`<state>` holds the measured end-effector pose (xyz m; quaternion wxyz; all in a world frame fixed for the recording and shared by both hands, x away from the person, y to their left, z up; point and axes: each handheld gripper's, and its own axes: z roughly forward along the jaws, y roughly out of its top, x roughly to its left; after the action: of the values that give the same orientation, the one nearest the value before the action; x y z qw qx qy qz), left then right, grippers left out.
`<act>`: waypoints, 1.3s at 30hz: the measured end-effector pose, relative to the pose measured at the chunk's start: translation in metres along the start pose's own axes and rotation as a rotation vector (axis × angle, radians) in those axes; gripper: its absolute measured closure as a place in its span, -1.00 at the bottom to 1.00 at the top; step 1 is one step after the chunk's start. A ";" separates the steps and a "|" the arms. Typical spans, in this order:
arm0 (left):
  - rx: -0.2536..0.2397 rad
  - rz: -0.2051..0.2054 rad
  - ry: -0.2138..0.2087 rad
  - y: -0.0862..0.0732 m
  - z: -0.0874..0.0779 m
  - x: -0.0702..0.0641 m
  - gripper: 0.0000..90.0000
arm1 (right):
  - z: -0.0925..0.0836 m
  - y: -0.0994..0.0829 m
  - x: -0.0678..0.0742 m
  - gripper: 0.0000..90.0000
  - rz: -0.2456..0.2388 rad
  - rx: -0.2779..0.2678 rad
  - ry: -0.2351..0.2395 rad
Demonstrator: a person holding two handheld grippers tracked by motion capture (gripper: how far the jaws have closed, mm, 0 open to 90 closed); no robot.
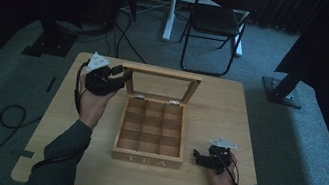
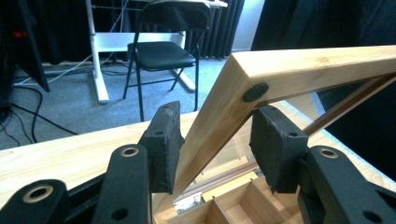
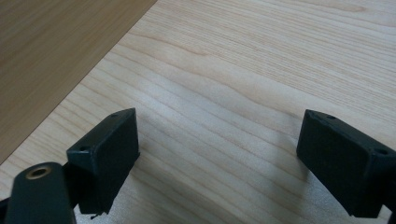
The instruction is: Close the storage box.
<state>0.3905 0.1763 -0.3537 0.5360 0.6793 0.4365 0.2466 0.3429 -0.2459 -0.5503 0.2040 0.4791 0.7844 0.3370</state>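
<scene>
Wooden table [image 1: 230,108] is carrying everything under inspection. Centred on it, the tea box [image 1: 150,133] is standing open, its compartments bare. Rising from the box's far edge, the glazed lid [image 1: 161,86] is being held up: the left gripper [image 2: 215,140] is clamping the lid's wooden frame at a front corner. Judged stiff and light, but the pane looks fragile; the frame is the place to grip, never the glass. Right of the box, the right gripper [image 3: 217,156] is resting with jaws spread, holding nothing.

Left gripper [image 1: 122,76] at raised lid [image 1: 164,75] of tea box [image 1: 146,159].
</scene>
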 end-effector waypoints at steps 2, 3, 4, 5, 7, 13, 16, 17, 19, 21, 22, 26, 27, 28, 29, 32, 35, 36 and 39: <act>0.006 -0.004 -0.005 -0.001 -0.002 -0.001 0.19 | 0.000 0.000 0.000 -0.72 0.000 0.000 0.000; 0.008 -0.007 -0.006 -0.002 -0.003 -0.002 0.19 | 0.000 0.000 0.000 -0.72 0.000 0.000 0.000; 0.007 -0.003 -0.004 -0.003 -0.004 -0.002 0.19 | 0.000 0.000 0.000 -0.72 0.001 0.000 0.000; 0.008 -0.003 -0.004 -0.004 -0.004 -0.003 0.19 | 0.000 0.000 0.000 -0.72 0.001 0.000 0.000; 0.010 -0.005 -0.002 -0.005 -0.006 -0.004 0.20 | 0.000 0.000 0.000 -0.72 0.001 0.000 0.000; 0.014 -0.012 0.006 -0.009 -0.011 -0.009 0.20 | 0.000 0.000 0.000 -0.72 0.001 0.000 0.000; 0.003 0.000 0.006 -0.013 -0.012 -0.010 0.20 | 0.000 0.000 0.000 -0.72 0.001 0.000 -0.001; 0.003 0.000 0.003 -0.014 -0.013 -0.010 0.20 | 0.000 0.000 0.000 -0.72 0.001 0.000 -0.001; 0.005 -0.005 -0.006 -0.016 -0.014 -0.010 0.19 | 0.000 0.000 0.000 -0.72 0.001 0.000 -0.001; 0.005 -0.002 -0.008 -0.018 -0.016 -0.011 0.19 | 0.000 0.000 0.000 -0.72 0.000 0.000 -0.001; 0.005 -0.002 -0.008 -0.018 -0.016 -0.011 0.19 | 0.000 0.000 0.000 -0.72 0.000 0.000 -0.001; 0.010 -0.004 -0.014 -0.023 -0.020 -0.013 0.19 | 0.000 0.000 0.000 -0.72 0.001 0.000 -0.001; 0.009 -0.006 -0.015 -0.024 -0.021 -0.014 0.19 | 0.000 0.000 0.000 -0.72 0.000 0.000 -0.001; 0.008 -0.008 -0.017 -0.025 -0.021 -0.014 0.19 | 0.000 0.000 0.000 -0.72 0.001 0.000 -0.001; 0.008 -0.012 -0.019 -0.026 -0.022 -0.014 0.19 | 0.000 0.000 0.000 -0.72 0.001 0.000 -0.001; 0.011 -0.017 -0.022 -0.029 -0.024 -0.015 0.18 | 0.000 0.000 0.000 -0.72 0.001 0.000 -0.001; 0.010 -0.023 -0.024 -0.032 -0.026 -0.016 0.18 | 0.000 0.000 0.000 -0.72 0.000 0.000 -0.001; 0.008 -0.024 -0.025 -0.033 -0.026 -0.017 0.18 | 0.000 0.000 0.000 -0.72 0.001 0.001 -0.001; 0.009 -0.030 -0.030 -0.036 -0.027 -0.018 0.18 | 0.000 0.000 0.000 -0.72 0.000 0.001 -0.001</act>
<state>0.3480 0.1767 -0.3772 0.5429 0.6788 0.4398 0.2262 0.3428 -0.2459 -0.5502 0.2041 0.4794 0.7844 0.3365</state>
